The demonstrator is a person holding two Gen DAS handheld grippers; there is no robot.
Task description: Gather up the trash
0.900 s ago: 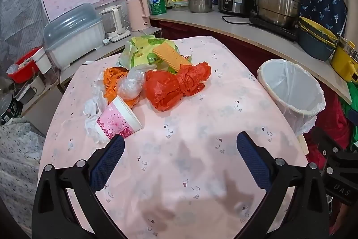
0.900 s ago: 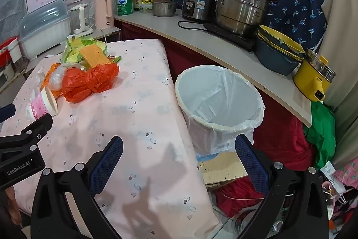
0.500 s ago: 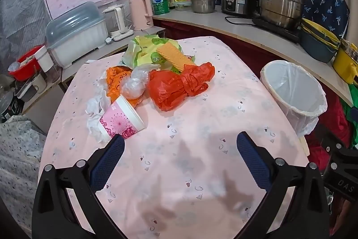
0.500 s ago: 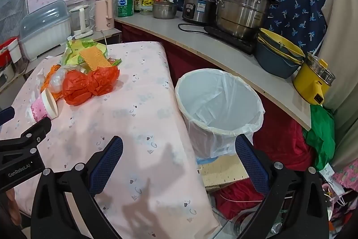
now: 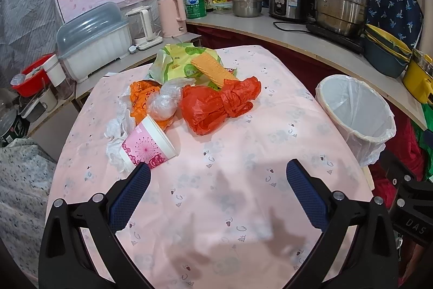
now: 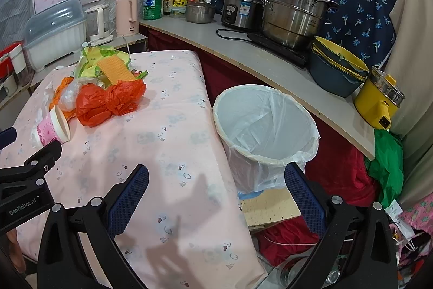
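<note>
Both the left tongs [image 5: 217,175] and the right tongs [image 6: 216,176] were held wide apart and empty. The trash pile [image 5: 205,99] was heaped on the table [image 5: 243,153], beside the lined bin [image 6: 266,137].

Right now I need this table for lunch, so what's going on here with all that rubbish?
A person holding two grippers is about to clear it. Both the left gripper and right gripper hover open and empty over the pink tablecloth. The heap is untouched: a tipped paper cup, a red plastic bag, wrappers. The lined bin beside the table looks empty.
</note>
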